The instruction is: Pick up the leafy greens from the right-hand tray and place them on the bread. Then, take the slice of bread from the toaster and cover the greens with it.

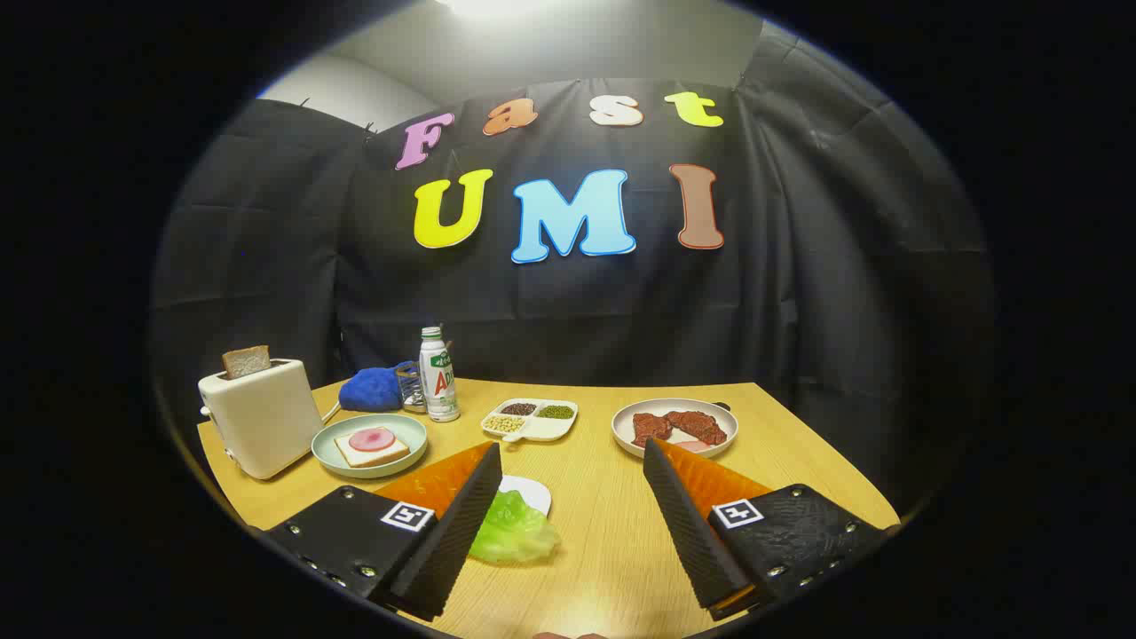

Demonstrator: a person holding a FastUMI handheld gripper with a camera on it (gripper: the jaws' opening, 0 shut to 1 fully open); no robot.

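In the gripper view the tool (568, 524) hovers low over the near part of the desk (612, 532), its two fingers spread wide with nothing between them. The leafy greens (515, 531) lie on a small white tray (532, 490) just inside the left finger, partly hidden behind it and not gripped. Whether the finger touches the leaf I cannot tell.

Farther off to the left, a pale green plate (330, 453) carries the bread (371, 448) with a pink round slice (371, 438) on top. Left of that stands the white toaster (262, 417), a slice of bread (246, 361) sticking up from its slot. Behind the plate are a blue cloth (373, 389) and a bottle (438, 374). A divided dish (568, 429) of beans sits far centre, and a meat plate (621, 424) far right.

The greens sit off-centre, hard against one finger, so closing from here would likely pinch only an edge, or shove the leaf and its light tray sideways. The leaf looks limp and glossy; a shallow grip could let it slip on the carry left. The path to the bread runs close by the toaster and bottle, and a wide swing could knock either.
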